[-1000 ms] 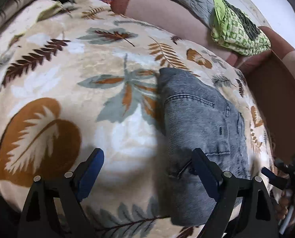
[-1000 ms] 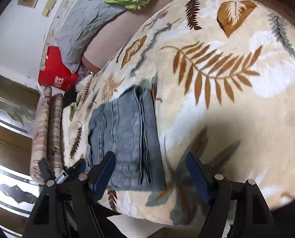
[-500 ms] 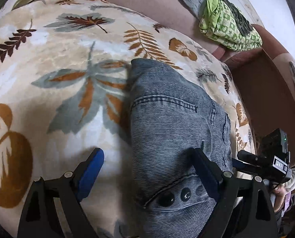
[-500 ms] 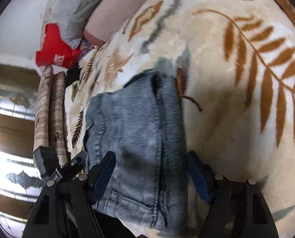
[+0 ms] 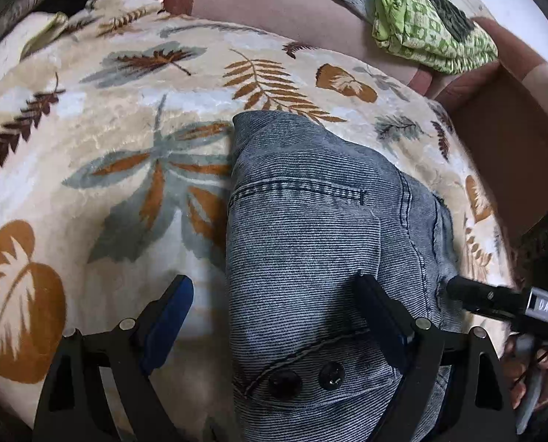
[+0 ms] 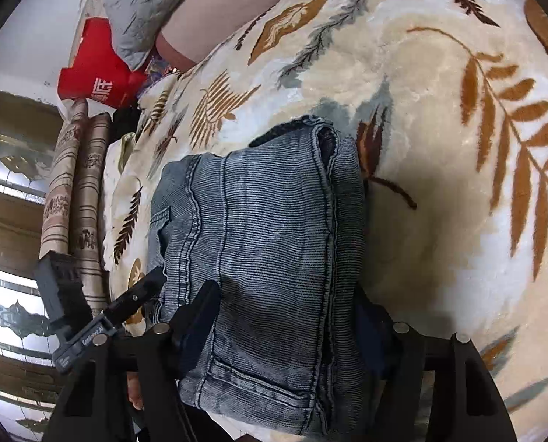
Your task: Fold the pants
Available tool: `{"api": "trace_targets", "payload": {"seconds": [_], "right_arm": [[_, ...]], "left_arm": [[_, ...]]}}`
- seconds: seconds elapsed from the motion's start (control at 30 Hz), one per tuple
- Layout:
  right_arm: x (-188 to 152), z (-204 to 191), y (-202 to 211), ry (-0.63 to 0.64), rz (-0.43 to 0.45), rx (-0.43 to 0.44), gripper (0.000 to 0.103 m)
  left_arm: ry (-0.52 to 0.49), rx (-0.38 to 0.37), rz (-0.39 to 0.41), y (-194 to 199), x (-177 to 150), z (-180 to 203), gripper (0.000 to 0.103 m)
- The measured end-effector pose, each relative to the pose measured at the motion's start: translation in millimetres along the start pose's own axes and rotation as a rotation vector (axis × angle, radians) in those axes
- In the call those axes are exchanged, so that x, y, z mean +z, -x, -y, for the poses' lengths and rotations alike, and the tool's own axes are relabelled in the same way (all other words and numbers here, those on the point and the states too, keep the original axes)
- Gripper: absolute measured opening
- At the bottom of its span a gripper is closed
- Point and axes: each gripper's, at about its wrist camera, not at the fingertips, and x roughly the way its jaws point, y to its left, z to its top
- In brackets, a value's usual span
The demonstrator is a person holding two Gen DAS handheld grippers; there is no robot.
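On leaf-print blanket (image 5: 126, 118): one folded grey-blue denim pants (image 5: 311, 228)
left gripper (image 5: 274, 305): wide open, straddling pants edge
right gripper (image 6: 285, 316): just been closing, pants between fingers, squeeze unclear

Folded grey-blue denim pants (image 5: 311, 250): near edge cut off by the bottom of the left wrist view. Right wrist view: right finger (image 6: 375, 335) of the black two-finger right gripper (image 6: 285, 326) mostly hidden behind the denim; pad contact unclear. Red cardboard box (image 6: 97, 70): white print too small to read. Green patterned cloth (image 5: 425, 33) partly cropped at top.
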Motion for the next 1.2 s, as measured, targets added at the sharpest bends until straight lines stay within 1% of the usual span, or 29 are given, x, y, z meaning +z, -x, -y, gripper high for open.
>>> {"api": "trace_targets", "payload": {"seconds": [0.1, 0.17, 0.37, 0.43, 0.53, 0.6, 0.63, 0.67, 0.7, 0.73, 0.77, 0.8, 0.83, 0.87, 0.9, 0.93, 0.97, 1.0, 1.03, 1.07, 1.1, 1.13, 1.17, 1.2], "right_arm": [[-1.6, 4.6, 1.7, -0.041, 0.027, 0.003, 0.068], [-2.1, 14.5, 4.7, -0.085, 0.028, 0.027, 0.069], [-1.0, 8.3, 1.9, -0.069, 0.018, 0.015, 0.070], [-1.3, 8.7, 1.2, -0.073, 0.018, 0.016, 0.070], [-2.6, 8.9, 8.0, -0.082, 0.019, 0.008, 0.070], [-2.8, 4.5, 23.0, -0.055, 0.063, -0.040, 0.070], [-3.0, 0.5, 36.8, -0.036, 0.107, -0.075, 0.070], [-2.7, -3.4, 47.0, -0.025, 0.141, -0.087, 0.070], [-1.4, -9.8, 56.9, -0.010, 0.173, -0.069, 0.070], [0.5, -16.4, 62.2, 0.000, 0.187, -0.027, 0.070], [3.2, -24.5, 62.9, 0.009, 0.182, 0.033, 0.070], [6.2, -34.3, 58.0, 0.026, 0.162, 0.110, 0.070], [8.0, -40.5, 50.5, 0.041, 0.144, 0.164, 0.070], [9.1, -43.1, 39.7, 0.050, 0.122, 0.202, 0.071], [9.2, -41.6, 25.1, 0.046, 0.090, 0.210, 0.072], [8.9, -34.5, 6.0, 0.031, 0.042, 0.161, 0.072], [7.2, -23.0, -14.1, 0.008, -0.011, 0.063, 0.056], [4.7, -9.4, -23.6, -0.025, -0.007, 0.040, 0.051], [3.4, -1.9, -14.5, -0.068, 0.032, 0.085, 0.050], [4.0, -2.1, -6.7, -0.087, 0.035, 0.101, 0.054], [5.7, -6.8, 1.7, -0.082, 0.043, 0.067, 0.057], [8.8, -16.4, 11.6, -0.052, 0.064, 0.010, 0.059], [12.7, -27.3, 20.1, -0.022, 0.085, 0.009, 0.059], [17.9, -39.7, 27.0, 0.003, 0.100, 0.060, 0.059]], "left_arm": [[-0.024, 0.029, 0.011, 1.8, -0.2, 4.3, 0.090], [-0.028, 0.037, 0.014, 3.2, -0.4, 5.3, 0.090], [-0.034, 0.051, 0.016, 3.5, -0.8, 6.7, 0.090], [-0.032, 0.047, 0.019, 3.7, -0.9, 7.1, 0.090], [-0.001, 0.014, 0.029, 12.2, -1.2, 0.0, 0.090], [0.029, 0.013, 0.079, 29.5, -5.9, -9.0, 0.090], [0.034, 0.020, 0.090, 34.3, -7.6, -11.2, 0.090], [0.032, 0.022, 0.106, 41.4, -11.8, -12.0, 0.090], [0.026, 0.021, 0.109, 43.8, -14.0, -11.6, 0.090], [0.013, 0.027, 0.107, 45.3, -18.2, -8.7, 0.090], [-0.023, 0.038, 0.091, 43.0, -23.6, -2.0, 0.090], [-0.059, 0.048, 0.074, 39.2, -27.5, 3.4, 0.090], [-0.107, 0.069, 0.049, 31.2, -33.1, 10.2, 0.090], [-0.156, 0.123, 0.033, 21.1, -39.7, 16.9, 0.090], [-0.161, 0.131, 0.049, 22.1, -41.9, 15.8, 0.090], [-0.154, 0.124, 0.051, 25.5, -41.6, 14.2, 0.090], [-0.137, 0.103, 0.051, 34.0, -38.6, 14.0, 0.090], [-0.137, 0.095, 0.075, 42.0, -38.5, 14.4, 0.090], [-0.163, 0.094, 0.144, 57.0, -39.9, 18.7, 0.090], [-0.190, 0.113, 0.172, 61.3, -41.3, 22.5, 0.090], [-0.221, 0.139, 0.177, 60.2, -43.2, 27.6, 0.090], [-0.263, 0.153, 0.113, 44.0, -46.4, 32.9, 0.090], [-0.287, 0.162, 0.047, 27.7, -50.0, 34.3, 0.090], [-0.283, 0.163, 0.018, 15.6, -54.4, 32.6, 0.092]]}}
